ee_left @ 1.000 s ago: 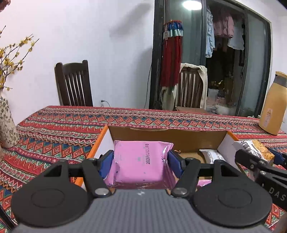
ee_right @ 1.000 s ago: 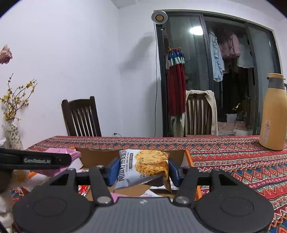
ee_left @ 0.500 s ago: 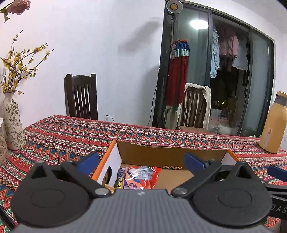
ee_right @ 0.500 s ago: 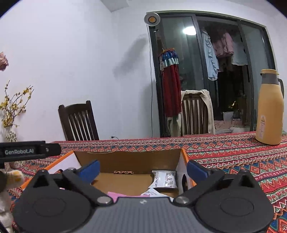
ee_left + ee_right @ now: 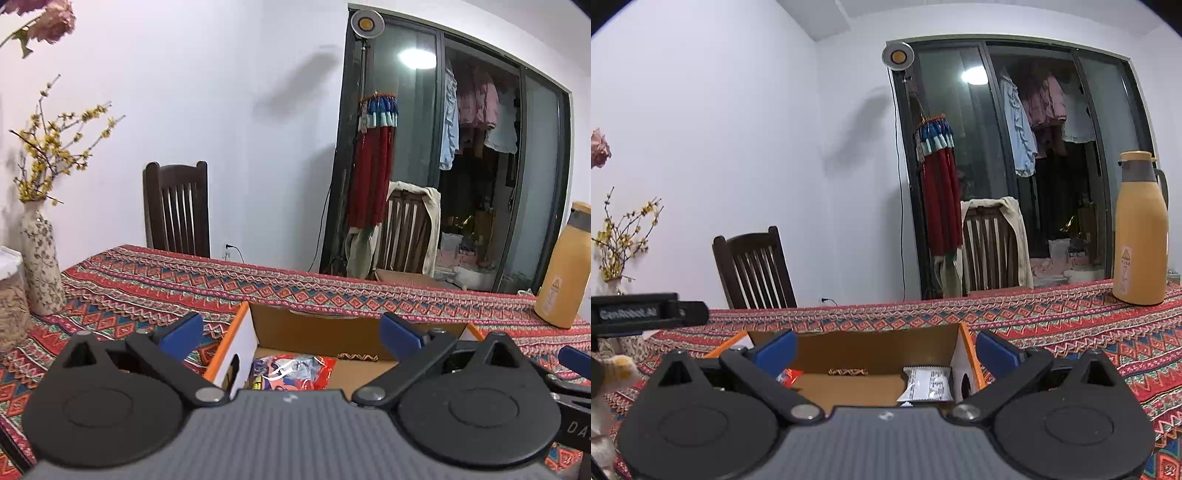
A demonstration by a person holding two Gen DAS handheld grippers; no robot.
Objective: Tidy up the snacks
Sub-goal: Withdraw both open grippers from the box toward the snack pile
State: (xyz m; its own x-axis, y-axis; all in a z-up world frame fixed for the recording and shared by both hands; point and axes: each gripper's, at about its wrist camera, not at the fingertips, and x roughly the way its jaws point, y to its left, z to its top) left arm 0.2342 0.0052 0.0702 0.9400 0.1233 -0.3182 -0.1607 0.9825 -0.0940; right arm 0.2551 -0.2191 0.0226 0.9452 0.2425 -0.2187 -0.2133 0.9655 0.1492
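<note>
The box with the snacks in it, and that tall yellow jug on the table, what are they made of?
The box looks like cardboard: dull brown inside, with thin cut edges and orange-and-white printed outer walls. The jug is probably plastic or painted metal; its yellow body is smooth with a soft sheen, topped by a grey collar and a handle. The pictures can't settle which.

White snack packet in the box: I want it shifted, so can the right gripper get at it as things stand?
Probably yes: the right gripper is open, and the white snack packet lies uncovered just ahead in the open-topped cardboard box.
</note>
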